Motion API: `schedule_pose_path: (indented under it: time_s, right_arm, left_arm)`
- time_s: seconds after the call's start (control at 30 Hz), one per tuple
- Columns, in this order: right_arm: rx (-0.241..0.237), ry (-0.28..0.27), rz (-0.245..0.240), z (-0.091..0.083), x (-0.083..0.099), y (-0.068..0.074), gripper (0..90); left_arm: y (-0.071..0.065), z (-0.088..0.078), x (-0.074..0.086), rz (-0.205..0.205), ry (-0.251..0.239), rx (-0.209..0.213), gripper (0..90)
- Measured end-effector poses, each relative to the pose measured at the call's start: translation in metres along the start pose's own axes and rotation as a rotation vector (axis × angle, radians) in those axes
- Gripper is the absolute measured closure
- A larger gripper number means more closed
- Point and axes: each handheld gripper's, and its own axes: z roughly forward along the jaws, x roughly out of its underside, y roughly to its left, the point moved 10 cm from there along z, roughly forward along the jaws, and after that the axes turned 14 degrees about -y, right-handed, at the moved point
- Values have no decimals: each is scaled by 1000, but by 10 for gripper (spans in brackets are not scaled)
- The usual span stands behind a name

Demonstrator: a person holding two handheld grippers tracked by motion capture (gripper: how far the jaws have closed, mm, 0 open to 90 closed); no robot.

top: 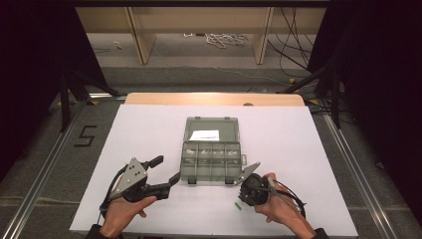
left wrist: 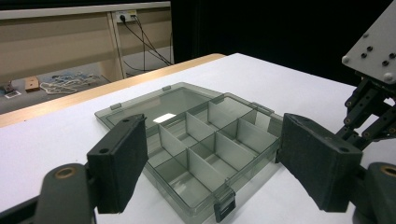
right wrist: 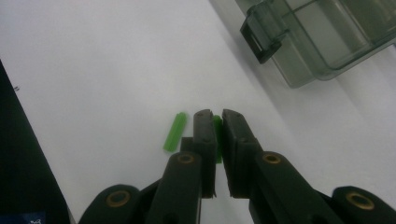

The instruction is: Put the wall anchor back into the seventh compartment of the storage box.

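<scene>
Just off the open compartment box's [right wrist: 327,42] latch corner, the right gripper [right wrist: 217,123] has pinched one green plastic peg [right wrist: 216,126], another peg [right wrist: 174,132] lies loose beside it, and the compartments look unfilled.

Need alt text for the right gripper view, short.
The right gripper has its two black jaws closed on a small green plastic piece over a white table. A second green piece lies on the table just left of the jaws, and a corner of a clear compartment box shows at upper right.
</scene>
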Motion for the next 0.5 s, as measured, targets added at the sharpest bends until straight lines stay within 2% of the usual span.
schedule_pose_path:
  time_s: [0.23,0.5]
  right_arm:
    - [11,-26,-7,-7,-8,-3,850]
    - [18,-60,-21,-11,-26,-9,850]
  left_arm:
    - [1,0,0,2,0,-1,232]
    - [1,0,-1,0,-7,-1,232]
